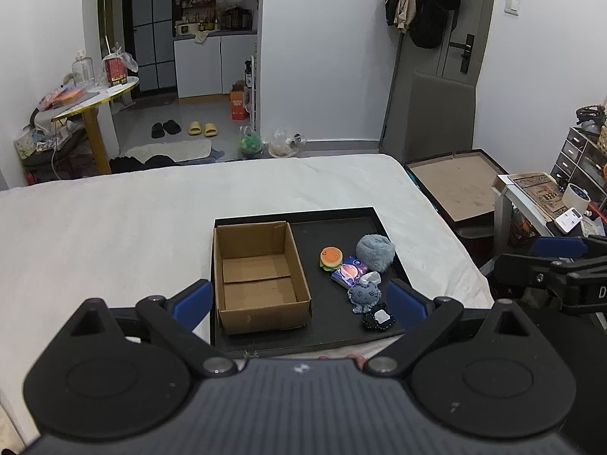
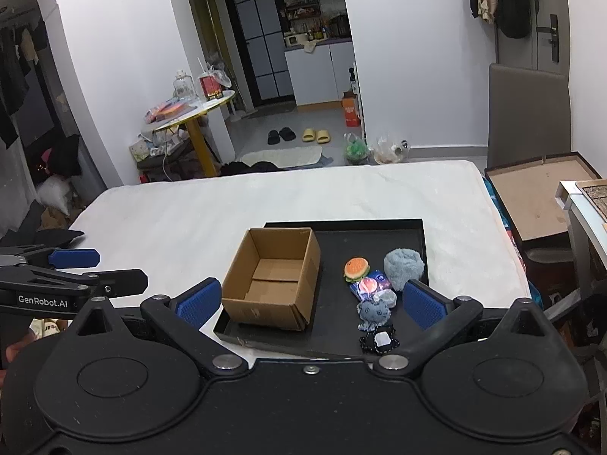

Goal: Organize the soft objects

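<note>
Blue-padded and spread wide, both grippers hang empty above the near edge of the bed. The right gripper (image 2: 311,299) looks down on the black tray (image 2: 379,225), and the cluster of soft toys sits just past it at about one o'clock, close to its right finger (image 2: 423,303). The left gripper (image 1: 299,299) has the same cluster at about one o'clock too, but the open cardboard box (image 1: 258,269) fills the space straight ahead at twelve. By my judgement the right one is nearer the toys and the left nearer the box.

The toys run in a loose line from far to near. I count six pieces:
- one fluffy grey-blue ball (image 2: 403,268) farthest out
- one burger toy (image 2: 356,269)
- one blue packet (image 2: 370,284)
- one small silvery piece (image 2: 386,297)
- one grey plush creature (image 2: 373,313)
- one black frilled piece with a white centre (image 2: 379,339) nearest

One box, empty inside, stands on the left half of the one tray, at about ten o'clock from the toys.
</note>
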Motion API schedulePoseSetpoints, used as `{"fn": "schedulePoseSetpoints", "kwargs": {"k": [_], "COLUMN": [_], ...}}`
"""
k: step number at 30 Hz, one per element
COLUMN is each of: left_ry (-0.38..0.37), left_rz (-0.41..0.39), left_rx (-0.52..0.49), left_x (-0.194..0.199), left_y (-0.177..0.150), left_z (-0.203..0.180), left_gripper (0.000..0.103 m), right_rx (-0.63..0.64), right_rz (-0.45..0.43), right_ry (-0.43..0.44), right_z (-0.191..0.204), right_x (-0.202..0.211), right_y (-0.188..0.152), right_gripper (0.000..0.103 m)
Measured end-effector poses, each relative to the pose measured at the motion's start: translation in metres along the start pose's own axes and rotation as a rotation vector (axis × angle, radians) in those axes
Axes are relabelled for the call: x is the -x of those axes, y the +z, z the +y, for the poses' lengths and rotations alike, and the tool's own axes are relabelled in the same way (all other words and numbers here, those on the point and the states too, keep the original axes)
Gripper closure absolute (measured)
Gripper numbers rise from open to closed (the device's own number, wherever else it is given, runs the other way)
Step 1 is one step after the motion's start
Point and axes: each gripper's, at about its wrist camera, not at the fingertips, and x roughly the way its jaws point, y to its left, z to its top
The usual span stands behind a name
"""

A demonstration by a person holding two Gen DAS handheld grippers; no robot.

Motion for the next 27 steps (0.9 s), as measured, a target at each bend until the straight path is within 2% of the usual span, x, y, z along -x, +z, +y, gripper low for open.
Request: {"fn": "schedulePoseSetpoints", "kwargs": {"k": [14, 27], "left_ry": [-0.003, 0.035], "left_rz": [0.032, 0.084], "left_rx": [0.043, 0.116], "left_x": [-0.038, -0.085], "left_y": [0.003, 0.0], "left_z": [0.022, 0.048], "left_gripper": [0.006, 0.006], "right_rx": [-0.034, -0.065], "right_rz": [0.023, 0.082], "right_ry": [0.035, 0.05], "right_z": [-0.019, -0.047], "right_x": [-0.013, -0.061], "right_y": [-0.003, -0.009], "right_gripper": [0.0, 0.0]}}
